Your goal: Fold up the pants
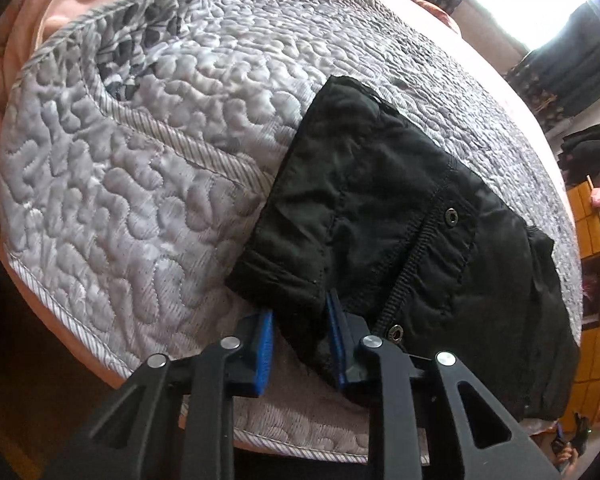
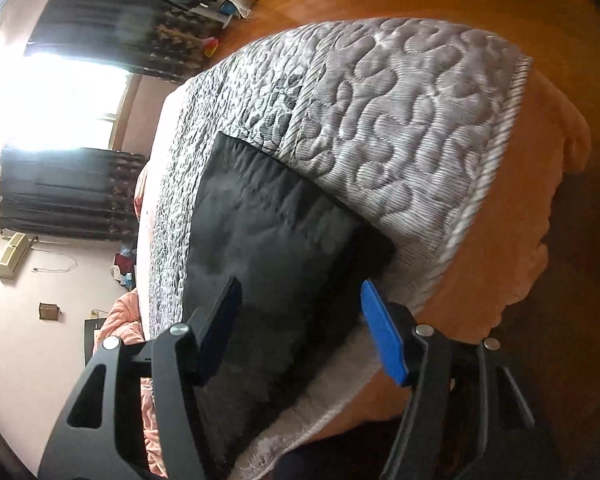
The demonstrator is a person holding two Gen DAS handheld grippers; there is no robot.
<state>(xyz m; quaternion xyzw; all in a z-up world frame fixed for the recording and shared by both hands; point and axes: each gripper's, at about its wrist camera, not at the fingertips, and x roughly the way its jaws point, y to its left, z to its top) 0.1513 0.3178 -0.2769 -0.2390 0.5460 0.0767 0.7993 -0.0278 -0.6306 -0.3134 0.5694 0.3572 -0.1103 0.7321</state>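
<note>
On the grey quilt (image 1: pixel 140 184) of the bed: black pants (image 1: pixel 388 220), soft, thin, floppy, probably slippery. Best gripped at hems or waistband. Left tongs (image 1: pixel 300 344) narrowed around a near fold, pinch unclear. Right tongs (image 2: pixel 300 328) open, empty, straddling the cloth.

Matt black cloth pants (image 1: pixel 400 208); quilted, slightly glossy bedspread (image 1: pixel 140 200).
</note>
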